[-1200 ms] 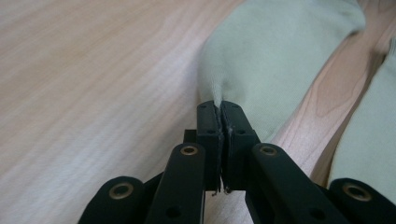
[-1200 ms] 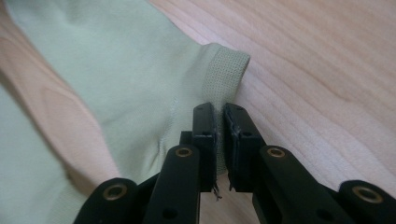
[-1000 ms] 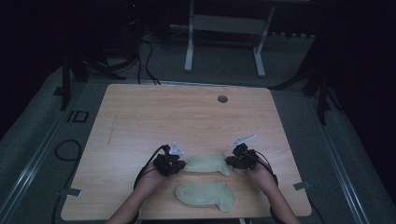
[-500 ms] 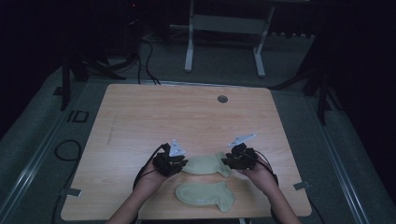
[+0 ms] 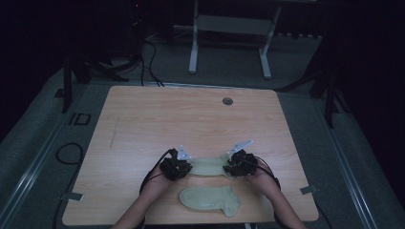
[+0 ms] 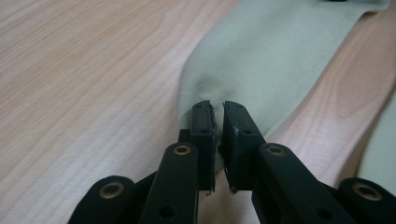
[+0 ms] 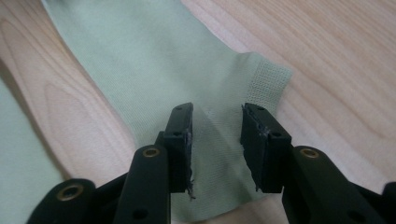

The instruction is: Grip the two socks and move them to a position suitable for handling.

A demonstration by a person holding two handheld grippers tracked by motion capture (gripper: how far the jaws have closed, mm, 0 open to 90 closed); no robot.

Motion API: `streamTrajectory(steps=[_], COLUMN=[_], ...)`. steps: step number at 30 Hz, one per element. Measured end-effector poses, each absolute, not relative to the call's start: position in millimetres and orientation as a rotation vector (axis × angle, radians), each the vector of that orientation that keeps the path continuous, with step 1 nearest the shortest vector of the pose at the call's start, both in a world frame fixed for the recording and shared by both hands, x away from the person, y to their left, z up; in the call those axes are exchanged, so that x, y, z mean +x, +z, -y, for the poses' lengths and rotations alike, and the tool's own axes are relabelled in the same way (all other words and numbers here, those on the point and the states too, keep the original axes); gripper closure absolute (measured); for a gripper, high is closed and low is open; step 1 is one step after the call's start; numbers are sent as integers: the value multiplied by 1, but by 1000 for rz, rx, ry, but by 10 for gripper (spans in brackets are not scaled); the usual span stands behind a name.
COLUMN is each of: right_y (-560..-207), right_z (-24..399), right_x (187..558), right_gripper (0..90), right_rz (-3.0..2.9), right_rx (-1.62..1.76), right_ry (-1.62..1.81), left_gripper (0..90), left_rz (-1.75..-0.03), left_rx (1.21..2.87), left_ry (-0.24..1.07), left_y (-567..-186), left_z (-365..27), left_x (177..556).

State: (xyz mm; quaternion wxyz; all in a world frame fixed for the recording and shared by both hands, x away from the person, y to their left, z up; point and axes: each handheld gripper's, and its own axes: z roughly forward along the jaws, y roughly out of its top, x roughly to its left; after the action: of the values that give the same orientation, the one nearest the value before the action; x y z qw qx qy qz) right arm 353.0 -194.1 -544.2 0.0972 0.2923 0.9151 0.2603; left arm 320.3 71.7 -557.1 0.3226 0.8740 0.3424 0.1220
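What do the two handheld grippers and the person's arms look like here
Both handheld tools are black: the left gripper and the right gripper each have two flat rectangular jaws on thick black links with brass-coloured rivets. In the high view each carries a pale grey three-cornered plate on top and trails a thin black cable. The forearms look bare; no sleeves or gloves are visible.

Wooden desk [image 5: 143, 124] lying under dim light. Left claw [image 5: 177, 167] and right claw [image 5: 238, 165] sitting at opposite ends of pale green sock [image 5: 208, 166], stretching between them. Second sock [image 5: 210, 199] lying flat nearer person, between forearms. Round grommet [image 5: 228, 101] showing near far edge.
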Motion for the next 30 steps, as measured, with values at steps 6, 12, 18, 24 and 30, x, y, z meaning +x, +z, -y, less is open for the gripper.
streamTrajectory(steps=[6,12,18,24,30], right_y=[-543,-542,-535,-525,-511], right_z=[190,188,190,193,200], right_x=[364,367,360,345,326], right_gripper=[605,590,536,492,486], right_rz=[-2728,-2732,-2720,-2696,-2680], right_rx=[807,811,858,866,839], right_ry=[741,724,789,864,906], left_gripper=[827,826,590,530,501], left_rz=[-923,-932,-901,-880,-842], left_rx=[2272,2263,2235,2206,2221], left_ry=[336,319,279,259,250], left_y=[-558,-557,-547,-534,-522], left_z=[-73,-73,-76,-79,-83], left_x=[326,327,319,307,285])
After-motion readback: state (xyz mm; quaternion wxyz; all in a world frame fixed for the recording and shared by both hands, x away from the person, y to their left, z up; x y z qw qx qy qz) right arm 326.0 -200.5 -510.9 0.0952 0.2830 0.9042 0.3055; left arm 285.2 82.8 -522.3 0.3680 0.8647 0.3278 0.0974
